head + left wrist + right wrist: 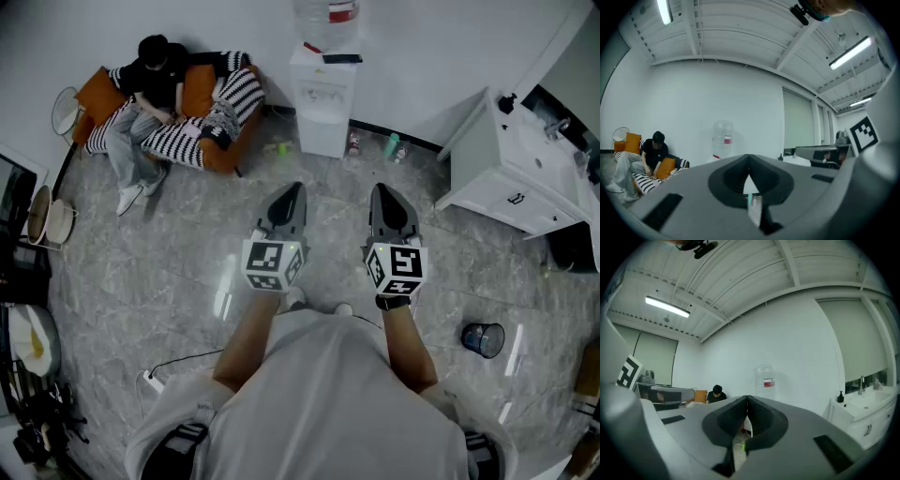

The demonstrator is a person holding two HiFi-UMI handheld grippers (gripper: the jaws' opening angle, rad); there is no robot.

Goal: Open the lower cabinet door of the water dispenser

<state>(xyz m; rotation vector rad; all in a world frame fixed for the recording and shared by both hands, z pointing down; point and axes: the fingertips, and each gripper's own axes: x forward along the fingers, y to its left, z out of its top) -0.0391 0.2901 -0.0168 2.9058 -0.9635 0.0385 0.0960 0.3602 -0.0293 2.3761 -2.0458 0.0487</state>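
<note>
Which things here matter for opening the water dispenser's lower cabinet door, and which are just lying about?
For the job: water dispenser, its lower cabinet door, left claw, right claw, both shut.

Lying about: bottles on the floor, blue container, white sink cabinet, armchair with seated person, power strip.

No legible text anywhere. The clear plastic water bottle (765, 376) on the white water dispenser (321, 103) has a red-and-white label (768, 382), print too small to read. Marker cubes on the left gripper (292, 190) and right gripper (382, 190) show black-and-white square codes only, no characters.
</note>
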